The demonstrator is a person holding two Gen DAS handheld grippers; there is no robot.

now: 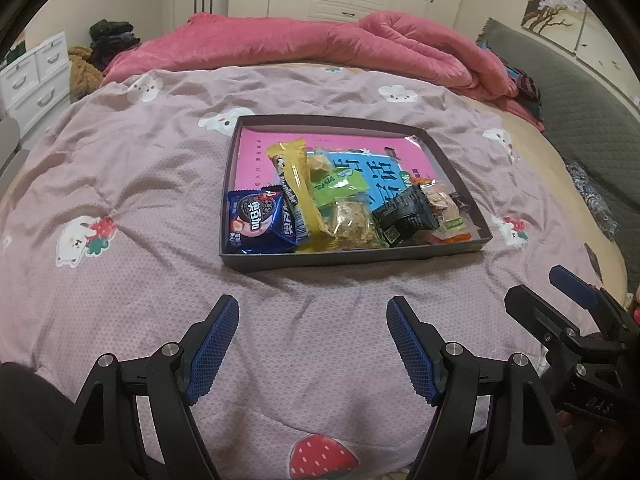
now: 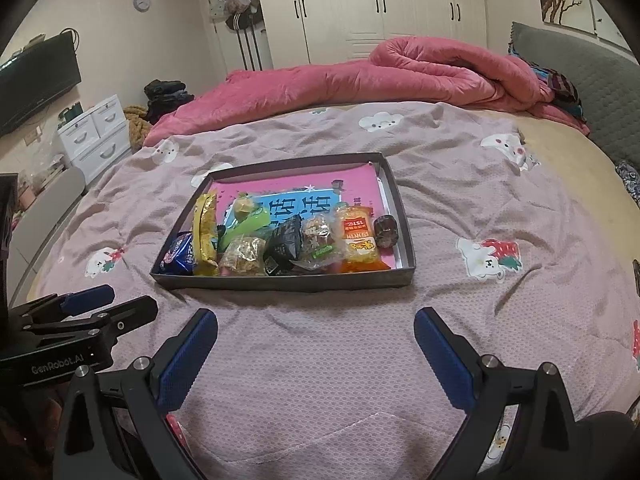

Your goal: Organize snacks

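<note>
From my end the bedspread [image 1: 160, 184] is dusty mauve with a fine dotted weave, plus white bear and red strawberry prints. The far quilt [image 1: 304, 44] is solid hot pink. The tray [image 2: 280, 282] has dark grey walls and a bright pink liner with a sky-blue patch. In it, the cookie pack [image 1: 256, 220] on the left is deep blue, the long wrapper [image 1: 298, 184] mustard yellow, one pouch [image 1: 340, 186] lime green, another [image 2: 286, 246] black, and the right one [image 2: 358, 236] orange. Both grippers' pads [image 1: 212, 348] are blue on black.

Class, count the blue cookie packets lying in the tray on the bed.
1: the blue cookie packet lies in the tray, at its near left corner beside the yellow wrapper. Others may be hidden underneath.
</note>
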